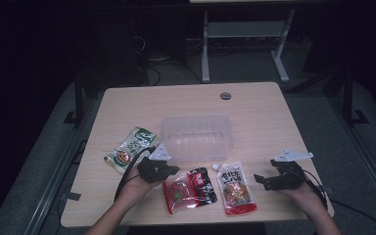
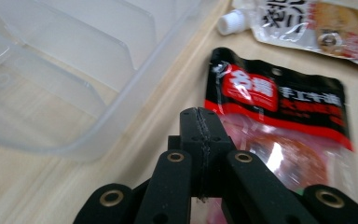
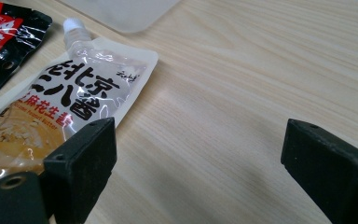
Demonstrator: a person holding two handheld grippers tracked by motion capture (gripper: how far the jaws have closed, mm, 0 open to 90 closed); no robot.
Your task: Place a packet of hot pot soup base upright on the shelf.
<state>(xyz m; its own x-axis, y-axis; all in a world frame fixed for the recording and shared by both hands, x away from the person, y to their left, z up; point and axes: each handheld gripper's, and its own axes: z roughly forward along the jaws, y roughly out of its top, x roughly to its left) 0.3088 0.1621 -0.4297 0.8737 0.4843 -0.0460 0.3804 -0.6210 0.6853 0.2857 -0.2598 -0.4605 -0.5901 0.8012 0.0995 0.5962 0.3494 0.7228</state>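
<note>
Left gripper [image 2: 200, 116] jaws closed; right gripper [image 3: 198, 154] jaws wide.

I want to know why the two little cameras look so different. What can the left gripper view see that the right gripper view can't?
The left gripper view alone has the ribbed wall of the clear plastic container and the left gripper, its jaws pressed together with nothing between them. The right gripper view alone has the right gripper, jaws wide apart over bare wooden table. Both see the black and red sauce packet and the spouted sesame sauce pouch with its white cap.
</note>
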